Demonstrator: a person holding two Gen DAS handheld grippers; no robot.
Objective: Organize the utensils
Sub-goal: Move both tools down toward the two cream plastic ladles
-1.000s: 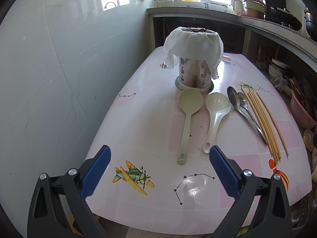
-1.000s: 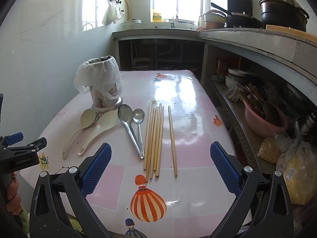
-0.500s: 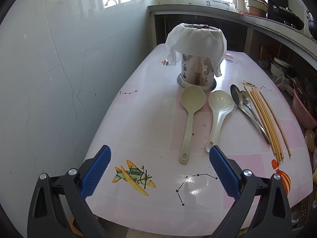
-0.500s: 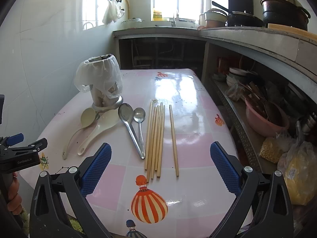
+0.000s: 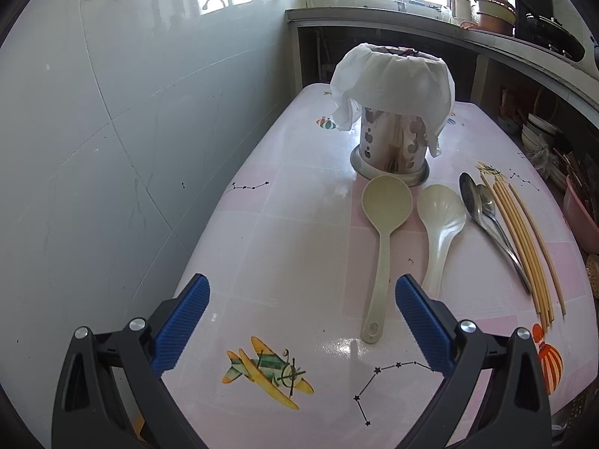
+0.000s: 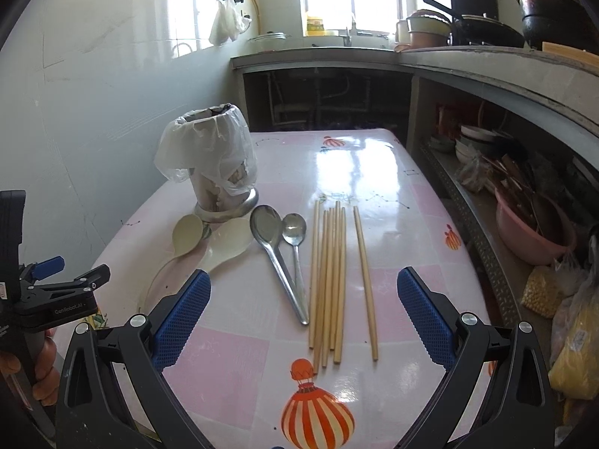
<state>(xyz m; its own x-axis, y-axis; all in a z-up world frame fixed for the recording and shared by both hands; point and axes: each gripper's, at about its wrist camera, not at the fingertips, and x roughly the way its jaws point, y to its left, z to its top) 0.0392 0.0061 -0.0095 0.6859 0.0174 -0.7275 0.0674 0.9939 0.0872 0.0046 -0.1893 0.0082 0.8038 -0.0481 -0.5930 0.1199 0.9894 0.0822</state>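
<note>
Both tongs hang released over the bench [image 5: 284,232]: the left tongs [image 5: 301,318] sit nearest the ladle [image 5: 382,247], whose handle runs lengthwise toward them, just right of centre, bowl touching the holder [image 5: 393,149].

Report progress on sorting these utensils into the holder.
Done: nothing; no utensil stands in the bag-lined metal holder. In hand: nothing; the left hand-held gripper and right hand-held gripper are both open. Left: two plastic ladles, two metal spoons and the chopsticks, all flat on the table.
</note>
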